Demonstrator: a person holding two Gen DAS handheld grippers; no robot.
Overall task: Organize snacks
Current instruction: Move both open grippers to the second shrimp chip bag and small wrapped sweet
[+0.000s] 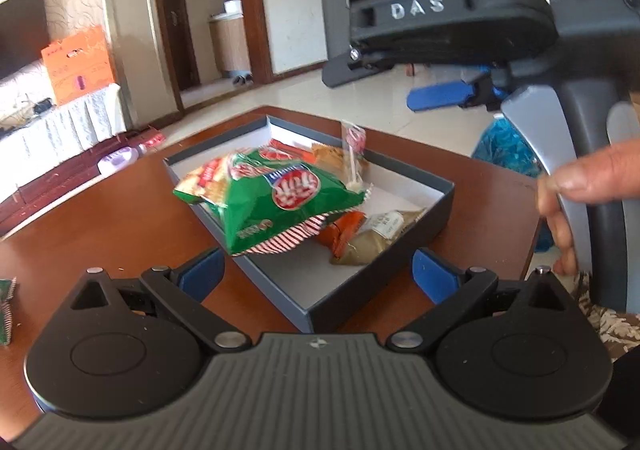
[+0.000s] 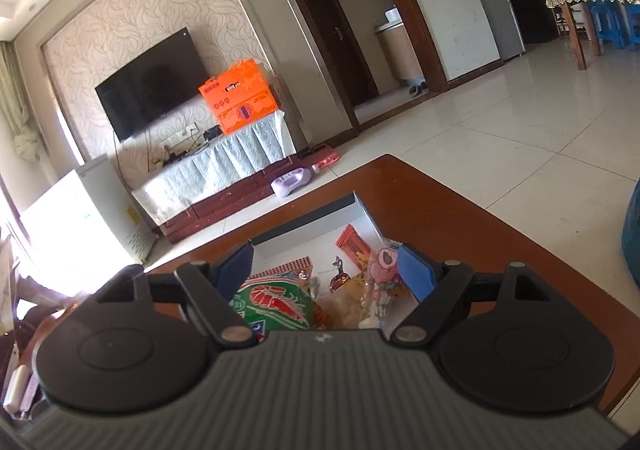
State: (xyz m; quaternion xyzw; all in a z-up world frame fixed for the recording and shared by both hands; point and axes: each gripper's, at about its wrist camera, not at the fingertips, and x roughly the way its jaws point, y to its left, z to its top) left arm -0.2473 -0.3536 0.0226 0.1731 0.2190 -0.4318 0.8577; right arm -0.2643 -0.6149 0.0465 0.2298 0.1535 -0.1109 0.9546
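Observation:
A grey box with a white inside (image 1: 436, 209) sits on the brown table (image 1: 120, 217). In it lie a green snack bag (image 1: 272, 197), a lollipop (image 1: 354, 153), an orange packet (image 1: 340, 234) and an olive packet (image 1: 376, 238). My left gripper (image 1: 318, 274) hangs open just short of the box's near corner, holding nothing. My right gripper, held by a hand (image 1: 580, 185), shows at upper right with a blue finger (image 1: 436, 97). In the right wrist view my right gripper (image 2: 326, 272) stands open above the box (image 2: 304, 221), over the green bag (image 2: 276, 302) and a clear pink-printed bag (image 2: 376, 290).
Another green striped packet (image 1: 6, 310) lies at the table's left edge. The table's far edge (image 2: 480, 201) drops to tiled floor. A blue bag (image 1: 508, 153) sits on the floor at the right. A TV (image 2: 152, 81) and an orange carton (image 2: 240, 97) stand behind.

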